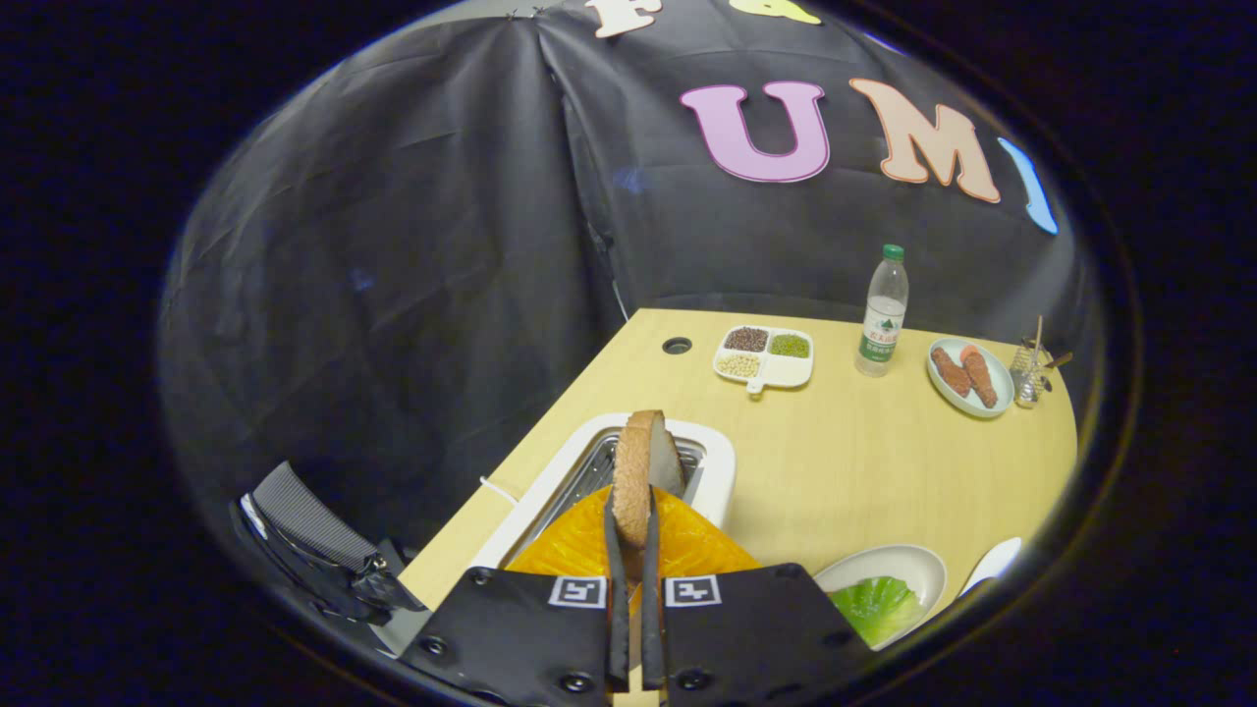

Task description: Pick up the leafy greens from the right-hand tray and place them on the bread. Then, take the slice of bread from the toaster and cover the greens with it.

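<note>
The gripper [633, 550] is seen at the bottom centre of the frame, pointed forward and slightly downward. Its two fingers [616, 589] are drawn close together, nearly parallel, with only a narrow gap left between them. A slice of bread [638, 476] is clamped edge-on between the fingers, both being pressed against its faces, and is held upright just above centre. The gripper's body plates are spread to either side along the lower edge.
</note>
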`<state>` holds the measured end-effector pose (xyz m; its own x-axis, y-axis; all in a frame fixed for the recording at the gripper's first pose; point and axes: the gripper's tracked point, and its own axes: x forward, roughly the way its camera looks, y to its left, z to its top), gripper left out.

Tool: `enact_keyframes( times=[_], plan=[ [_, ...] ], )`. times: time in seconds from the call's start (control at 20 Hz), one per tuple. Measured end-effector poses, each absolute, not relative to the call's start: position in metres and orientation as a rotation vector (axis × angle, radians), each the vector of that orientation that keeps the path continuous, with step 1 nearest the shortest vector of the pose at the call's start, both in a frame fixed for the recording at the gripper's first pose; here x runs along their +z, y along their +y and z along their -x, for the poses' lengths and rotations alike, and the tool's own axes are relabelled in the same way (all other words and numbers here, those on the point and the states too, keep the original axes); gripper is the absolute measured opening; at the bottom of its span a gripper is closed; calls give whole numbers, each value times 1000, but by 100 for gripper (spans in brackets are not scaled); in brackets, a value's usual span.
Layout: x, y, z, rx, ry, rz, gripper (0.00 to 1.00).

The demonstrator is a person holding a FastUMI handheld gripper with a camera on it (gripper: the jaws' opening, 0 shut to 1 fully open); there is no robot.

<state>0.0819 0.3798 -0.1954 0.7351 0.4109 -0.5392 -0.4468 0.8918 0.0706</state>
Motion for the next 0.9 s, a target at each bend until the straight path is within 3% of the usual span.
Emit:
enact_keyframes(
  times=[0.5,0.9],
  plan=[
    [-107,342,-90,503,470,-190,8],
    [-110,198,-110,261,421,-134,8]
  ],
)
